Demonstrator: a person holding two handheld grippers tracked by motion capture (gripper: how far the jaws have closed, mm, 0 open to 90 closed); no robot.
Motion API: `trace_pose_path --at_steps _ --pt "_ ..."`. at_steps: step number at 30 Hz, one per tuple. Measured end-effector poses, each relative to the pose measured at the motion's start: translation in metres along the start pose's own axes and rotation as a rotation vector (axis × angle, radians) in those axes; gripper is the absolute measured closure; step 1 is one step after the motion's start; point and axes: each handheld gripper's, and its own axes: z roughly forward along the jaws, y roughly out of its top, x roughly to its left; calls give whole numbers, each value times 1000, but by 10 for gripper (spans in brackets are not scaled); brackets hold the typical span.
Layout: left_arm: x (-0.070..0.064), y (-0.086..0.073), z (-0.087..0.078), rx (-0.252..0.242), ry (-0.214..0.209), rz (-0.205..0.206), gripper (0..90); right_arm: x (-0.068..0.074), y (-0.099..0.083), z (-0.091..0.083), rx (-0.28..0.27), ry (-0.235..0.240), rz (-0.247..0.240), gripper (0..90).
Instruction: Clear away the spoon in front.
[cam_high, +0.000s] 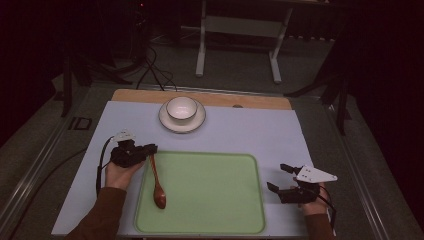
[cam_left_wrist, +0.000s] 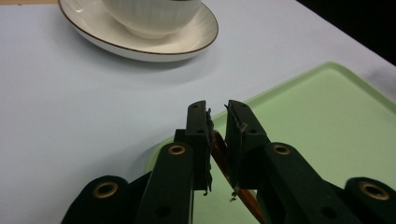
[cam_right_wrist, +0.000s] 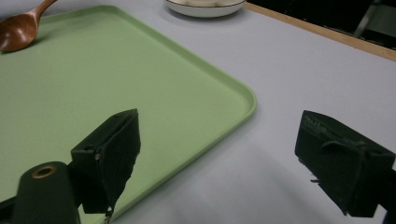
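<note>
I see the wooden spoon (cam_high: 157, 184) lying on the left part of the green tray (cam_high: 210, 200), long axis running near-to-far, bowl toward the person and handle tip pointing away toward the cup (cam_high: 181, 109) on its saucer (cam_high: 169, 123). My left tool (cam_high: 150, 148) reaches in from the tray's left edge, wrist level, jaws clamped on the handle's far end. My right tool (cam_high: 278, 177) hovers off the tray's right edge over the worktop (cam_high: 280, 135), jaws wide apart, holding nothing.
</note>
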Motion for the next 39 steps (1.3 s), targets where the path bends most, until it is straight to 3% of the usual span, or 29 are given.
trace_pose_path --at_steps 5,14,25,39 --pt "0 -3 4 13 -8 15 800 0 0 0 0 1 0 140" --pt "3 -7 3 -9 -40 -4 796 0 0 0 1 2 1 140" --pt "1 -11 9 18 -68 8 752 0 0 0 2 3 0 140" --pt "6 -19 20 104 -25 24 682 0 0 0 3 2 0 140"
